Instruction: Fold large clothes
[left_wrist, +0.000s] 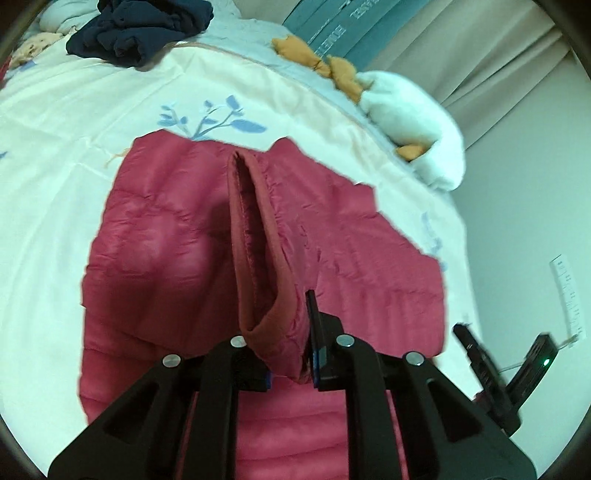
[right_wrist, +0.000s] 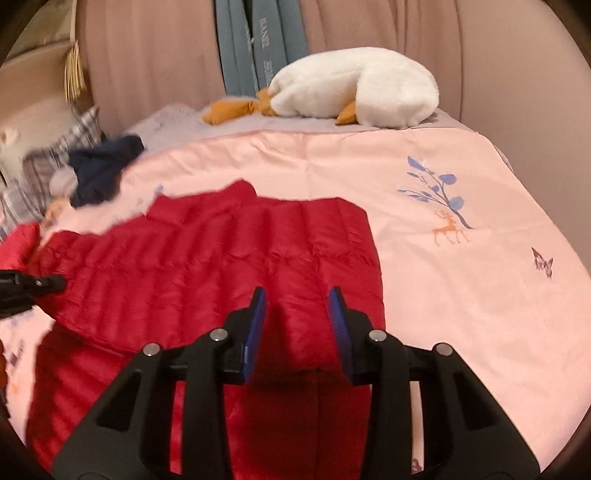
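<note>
A red quilted down jacket lies spread on the bed. My left gripper is shut on the jacket's sleeve cuff and holds it lifted above the jacket body, with the cuff opening facing the camera. In the right wrist view the jacket lies flat. My right gripper is open and hovers just above the jacket's near part, with nothing between its blue pads. The right gripper also shows at the right edge of the left wrist view. The left gripper shows at the left edge of the right wrist view.
The bed has a pale cover with blue branch prints. A dark navy garment lies bunched at the far side. A white plush goose with orange feet lies by the curtain. A plaid pillow sits at far left.
</note>
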